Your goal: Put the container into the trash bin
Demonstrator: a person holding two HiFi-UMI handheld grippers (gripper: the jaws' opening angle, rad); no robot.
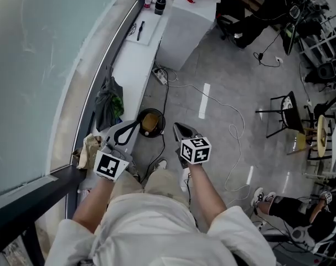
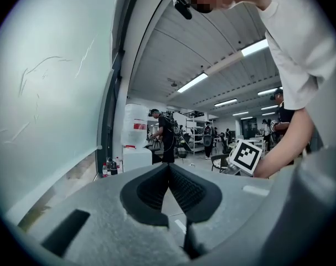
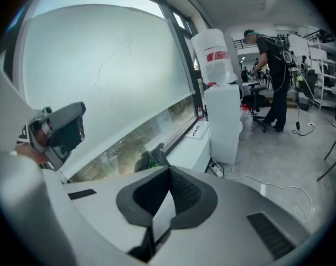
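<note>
Fingers of the left gripper (image 2: 169,165) are clenched together with nothing between them. The right gripper (image 3: 169,170) is likewise closed and empty. We find both held up in front of the person, well above the floor. The trash bin (image 1: 163,124) stands on the floor below, beside the white ledge (image 1: 135,62), and a tan object (image 1: 150,122) lies inside it. We judge this to be the container, though it is too small to confirm. On that reading the deposit is done and nothing remains to be placed.
</note>
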